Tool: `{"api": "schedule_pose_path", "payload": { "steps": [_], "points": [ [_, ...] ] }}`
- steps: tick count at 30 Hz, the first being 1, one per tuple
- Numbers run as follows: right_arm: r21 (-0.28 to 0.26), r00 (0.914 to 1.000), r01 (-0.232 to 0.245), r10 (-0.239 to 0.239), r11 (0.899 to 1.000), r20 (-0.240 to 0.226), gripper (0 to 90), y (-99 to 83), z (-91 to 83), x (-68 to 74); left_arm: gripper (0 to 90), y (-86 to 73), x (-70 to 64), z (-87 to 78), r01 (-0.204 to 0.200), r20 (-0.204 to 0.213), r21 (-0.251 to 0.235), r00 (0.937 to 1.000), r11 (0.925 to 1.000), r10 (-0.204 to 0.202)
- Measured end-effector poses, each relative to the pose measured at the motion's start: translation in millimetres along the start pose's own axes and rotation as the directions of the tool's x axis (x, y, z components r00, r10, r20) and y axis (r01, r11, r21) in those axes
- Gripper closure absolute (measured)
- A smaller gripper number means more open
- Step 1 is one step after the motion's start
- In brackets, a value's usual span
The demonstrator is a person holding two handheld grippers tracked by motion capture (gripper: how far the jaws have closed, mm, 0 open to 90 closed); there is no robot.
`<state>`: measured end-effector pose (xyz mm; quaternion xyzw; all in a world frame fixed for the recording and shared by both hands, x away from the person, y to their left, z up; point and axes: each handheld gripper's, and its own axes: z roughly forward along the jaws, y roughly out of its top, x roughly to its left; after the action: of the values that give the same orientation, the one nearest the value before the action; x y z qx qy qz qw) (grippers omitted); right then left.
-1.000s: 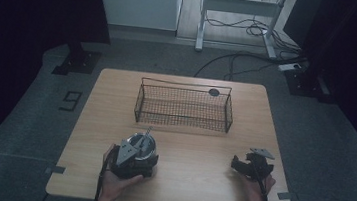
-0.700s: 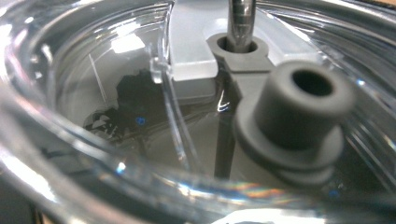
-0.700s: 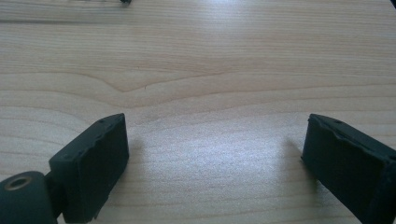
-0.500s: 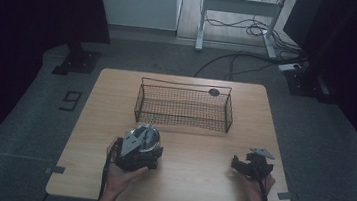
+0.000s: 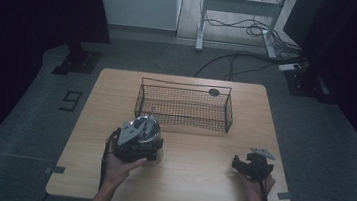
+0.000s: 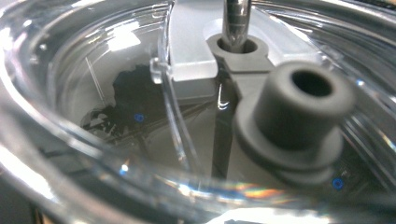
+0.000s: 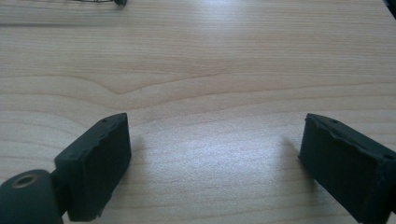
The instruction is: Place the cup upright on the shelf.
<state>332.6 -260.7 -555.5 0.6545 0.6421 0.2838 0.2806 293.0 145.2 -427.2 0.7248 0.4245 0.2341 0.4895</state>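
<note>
Carrying a clear plastic jar with a grey stoppered lid (image 6: 289, 107) toward the black wire basket (image 5: 184, 106) on the wooden bench (image 5: 198, 183): in judgement, it should travel level and clear the basket's near rim before lowering. The jar lies just short of the basket's near-left corner, pressed close against the left gripper (image 5: 134, 143), whose grip cannot be told. The right gripper (image 7: 215, 158) rests spread wide and empty, well apart from the basket.

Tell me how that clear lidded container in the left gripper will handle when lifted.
The clear container looks like smooth, glossy plastic, so it is probably slippery and rigid. It appears empty inside, so likely light. With the grey knob and lid fittings on top, it might tip if tilted.
</note>
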Motion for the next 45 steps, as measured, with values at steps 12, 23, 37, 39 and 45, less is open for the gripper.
{"api": "schedule_pose_path", "payload": {
  "steps": [12,23,37,39,45],
  "points": [
    [0.0,1.0,-0.002,0.002,1.0,0.002,9.6,0.0,-0.2,-0.2,3.7,14.5,1.6,3.4,0.0,0.001,-0.003,1.0,1.0,0.0],
    [-0.003,1.0,0.003,-0.003,1.0,-0.001,9.8,0.7,0.7,-0.5,3.7,27.3,5.8,5.0,0.012,-0.007,-0.014,0.9999,0.9998,-0.013],
    [-0.004,1.0,0.005,-0.005,1.0,-0.001,10.0,0.9,0.9,-0.6,3.7,45.9,16.6,12.5,0.031,-0.034,-0.027,0.9989,0.9992,-0.032],
    [-0.004,1.0,0.005,-0.005,1.0,0.0,10.1,0.9,0.8,-0.5,3.7,48.0,18.6,14.1,0.036,-0.037,-0.03,0.9986,0.9989,-0.037],
    [-0.004,1.0,0.006,-0.006,1.0,0.001,10.2,0.9,0.8,-0.4,3.7,54.0,24.9,19.6,0.046,-0.047,-0.026,0.9977,0.9986,-0.048]
  ]
}}
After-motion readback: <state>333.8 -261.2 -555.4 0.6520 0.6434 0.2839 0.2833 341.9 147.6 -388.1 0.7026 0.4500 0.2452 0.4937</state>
